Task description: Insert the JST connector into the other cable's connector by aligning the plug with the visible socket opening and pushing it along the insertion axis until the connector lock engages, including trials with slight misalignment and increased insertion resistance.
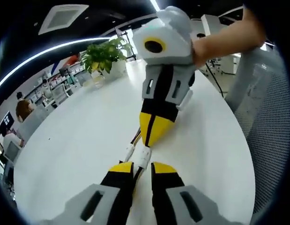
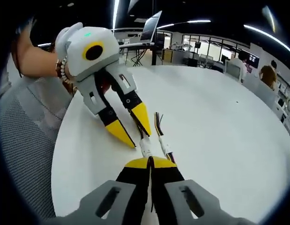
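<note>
Left gripper view. The left gripper [image 1: 142,169] has its jaws parted, with a narrow gap between the yellow tips. A white connector [image 1: 143,157] sits just ahead of that gap, near the tips; whether either tip touches it cannot be told. A second connector [image 1: 130,152] lies beside it on the white table [image 1: 79,140], with coloured leads running away under the right gripper [image 1: 154,136], which comes in from directly ahead with its jaws pressed together, tips pointing back at the connectors. A potted plant [image 1: 105,56] stands well beyond.

Right gripper view. The right gripper [image 2: 150,163] is clenched; the first connector [image 2: 146,147] emerges immediately ahead of its tips and appears pinched there. The second connector [image 2: 166,151] lies just to the right of it, its striped leads [image 2: 158,123] trailing forward. The left gripper [image 2: 134,130] stands ahead and to the left, jaws spread, one tip near the cable.

Hazards, as judged:
- The two housings lie side by side, not end to end. A push now would skid one past the other.
- The second connector appears unheld. Insertion force would slide it across the smooth table.
- A grip on the leads instead of the housing could bend them or pull the crimps.
- A tilted plug may jam before the lock engages.
</note>
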A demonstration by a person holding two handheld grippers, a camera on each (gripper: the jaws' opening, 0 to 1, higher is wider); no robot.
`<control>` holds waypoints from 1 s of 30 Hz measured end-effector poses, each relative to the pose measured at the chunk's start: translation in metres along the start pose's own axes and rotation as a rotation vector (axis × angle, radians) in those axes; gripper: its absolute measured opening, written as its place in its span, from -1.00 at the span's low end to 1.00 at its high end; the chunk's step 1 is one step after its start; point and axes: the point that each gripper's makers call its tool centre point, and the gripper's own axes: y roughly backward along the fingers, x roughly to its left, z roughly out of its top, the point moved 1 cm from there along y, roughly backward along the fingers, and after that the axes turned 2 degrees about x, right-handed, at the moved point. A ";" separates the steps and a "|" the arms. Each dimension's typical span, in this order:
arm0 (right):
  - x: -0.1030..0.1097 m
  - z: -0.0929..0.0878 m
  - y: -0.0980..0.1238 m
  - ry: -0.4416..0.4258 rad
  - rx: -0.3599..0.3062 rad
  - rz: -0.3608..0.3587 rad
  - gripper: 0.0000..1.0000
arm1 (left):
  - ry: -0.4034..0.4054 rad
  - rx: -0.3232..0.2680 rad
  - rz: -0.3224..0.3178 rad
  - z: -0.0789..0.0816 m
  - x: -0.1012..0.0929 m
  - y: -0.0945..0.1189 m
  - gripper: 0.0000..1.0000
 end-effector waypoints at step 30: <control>-0.010 0.005 0.003 -0.092 -0.031 -0.062 -0.92 | 0.213 -0.023 0.013 -0.010 0.007 0.005 -0.61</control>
